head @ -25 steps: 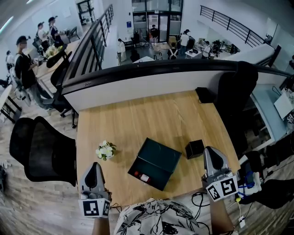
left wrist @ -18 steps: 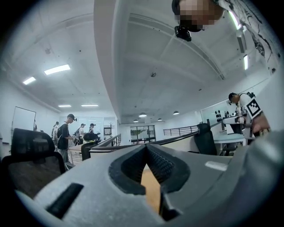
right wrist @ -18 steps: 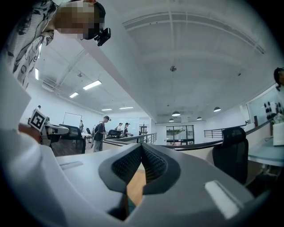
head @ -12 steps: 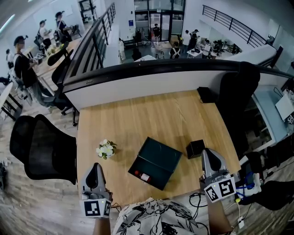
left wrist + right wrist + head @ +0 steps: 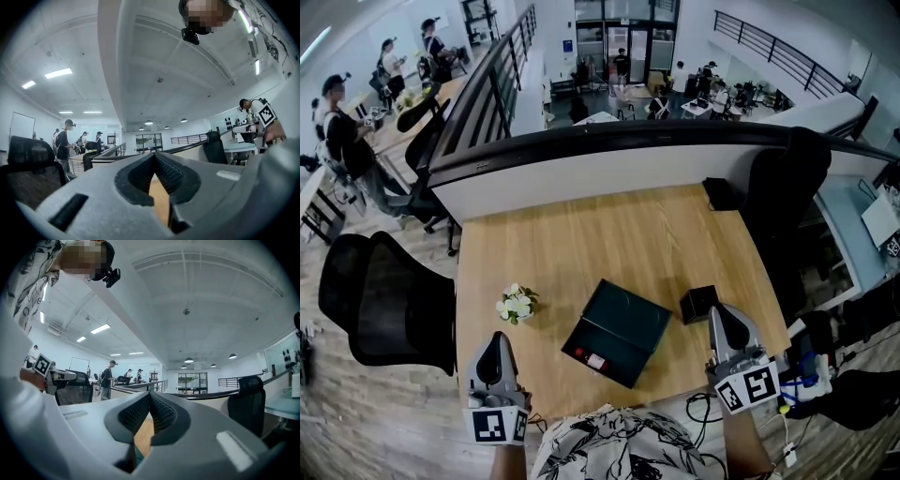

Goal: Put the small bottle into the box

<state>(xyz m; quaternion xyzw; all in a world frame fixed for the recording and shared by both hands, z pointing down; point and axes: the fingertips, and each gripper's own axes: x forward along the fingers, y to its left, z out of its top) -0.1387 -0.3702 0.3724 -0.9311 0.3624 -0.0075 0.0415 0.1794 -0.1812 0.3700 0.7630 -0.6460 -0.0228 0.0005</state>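
Note:
A dark green box [image 5: 620,331] lies closed and turned at an angle on the wooden table [image 5: 581,244]. A small red and white item [image 5: 590,360] shows at its near edge; I cannot tell whether it is the bottle. My left gripper [image 5: 495,341] hovers at the table's near edge, left of the box, shut and empty. My right gripper [image 5: 718,314] is right of the box, beside a small black cube [image 5: 698,304], also shut on nothing. In the left gripper view the left gripper [image 5: 154,158] points up and its pads meet; the right gripper [image 5: 150,398] looks the same in its view.
A small bunch of white flowers [image 5: 516,306] stands left of the box. A black block [image 5: 717,194] sits at the table's far right corner. Black office chairs stand at the left [image 5: 384,305] and the right [image 5: 787,192]. A partition wall [image 5: 609,169] borders the far edge.
My right gripper has drifted a little to the left, closer to the black cube. The left gripper and the box have stayed put.

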